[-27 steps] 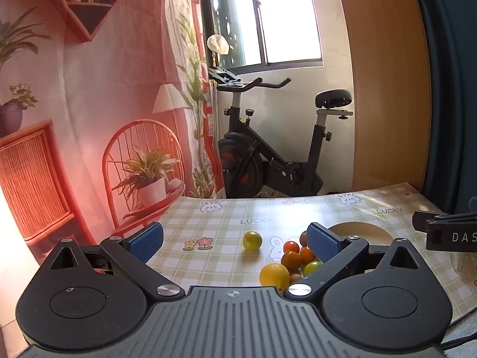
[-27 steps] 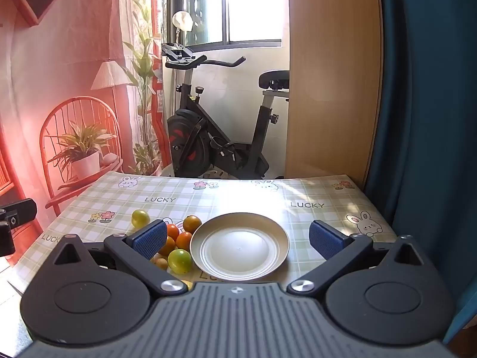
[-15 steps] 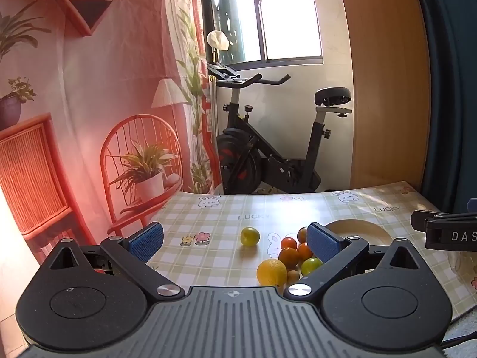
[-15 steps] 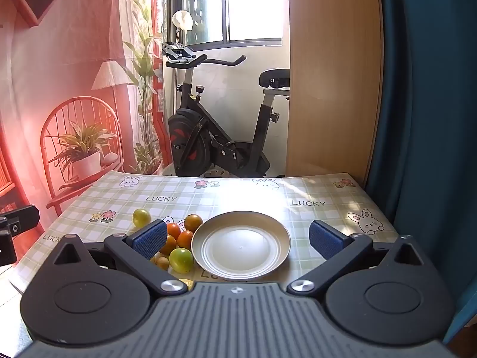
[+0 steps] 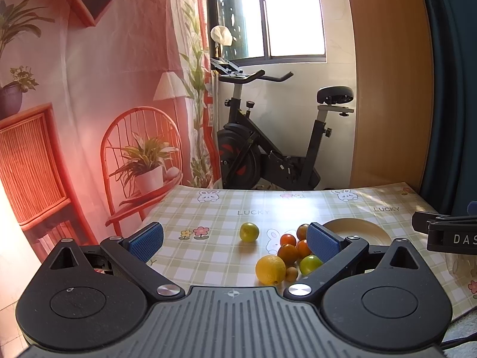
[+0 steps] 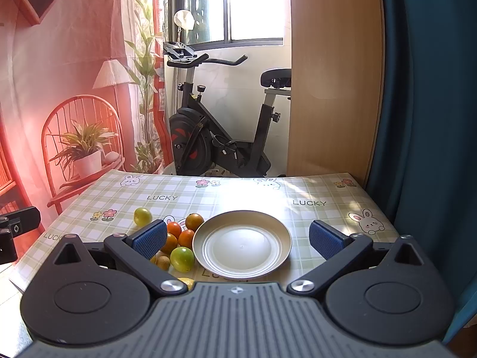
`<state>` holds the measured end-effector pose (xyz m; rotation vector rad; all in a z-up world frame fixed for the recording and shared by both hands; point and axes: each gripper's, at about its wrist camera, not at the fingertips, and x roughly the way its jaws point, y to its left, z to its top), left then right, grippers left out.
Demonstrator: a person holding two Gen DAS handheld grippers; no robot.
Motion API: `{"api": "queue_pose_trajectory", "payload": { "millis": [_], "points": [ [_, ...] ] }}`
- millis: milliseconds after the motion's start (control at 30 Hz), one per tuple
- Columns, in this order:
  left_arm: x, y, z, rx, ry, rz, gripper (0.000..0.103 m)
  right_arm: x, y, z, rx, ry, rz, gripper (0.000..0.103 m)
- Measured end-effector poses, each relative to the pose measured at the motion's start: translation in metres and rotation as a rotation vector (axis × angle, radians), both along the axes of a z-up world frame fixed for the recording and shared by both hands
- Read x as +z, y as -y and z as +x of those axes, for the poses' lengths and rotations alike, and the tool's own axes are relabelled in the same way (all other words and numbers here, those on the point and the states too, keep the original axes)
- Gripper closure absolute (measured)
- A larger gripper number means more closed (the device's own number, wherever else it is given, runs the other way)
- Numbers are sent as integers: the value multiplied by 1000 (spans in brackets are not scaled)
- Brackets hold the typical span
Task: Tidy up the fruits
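Opening stage of the fruit-sorting task, judged from the layout: no fruit has yet been lifted, and both tools hang above the near edge of the desk (image 6: 298, 191), which is covered by a checked cloth printed with rabbits and the word LUCKY. The left gripper (image 5: 235, 238) has its blue-padded fingers (image 5: 146, 240) spread to their widest, with nothing held between them; the right gripper (image 6: 238, 238) is likewise spread wide and empty-handed. The only container, a round pale plate (image 6: 241, 243), lies between the right gripper's fingers in the right wrist view and holds nothing. The fruit sits directly on the cloth at the plate's 9 o'clock side: a cluster of small orange fruits (image 6: 186, 237), a green fruit (image 6: 182, 258) at the plate's 8 o'clock and just beside its rim, a tiny brown fruit (image 6: 163, 262), and a large yellow lemon (image 5: 270, 269) nearest the camera in the left wrist view. A single yellow-green fruit (image 5: 249, 231) lies apart, at 10 o'clock from the cluster. The next move probably calls for lowering one gripper over a fruit at the cluster's edge, closing gently on it, since round fruit may roll, and carrying it to the plate. An exercise bike (image 6: 220, 137) stands beyond the desk.
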<state>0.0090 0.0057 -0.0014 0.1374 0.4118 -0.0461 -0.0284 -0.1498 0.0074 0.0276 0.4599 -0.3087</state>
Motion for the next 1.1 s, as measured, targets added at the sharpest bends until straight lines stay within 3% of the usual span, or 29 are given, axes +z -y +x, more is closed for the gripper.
{"api": "queue_pose_trajectory", "payload": {
  "millis": [1100],
  "points": [
    [-4,-4,2,4,-11,-20,0,0,-2,-1,0,-1,-4,0]
  ]
}}
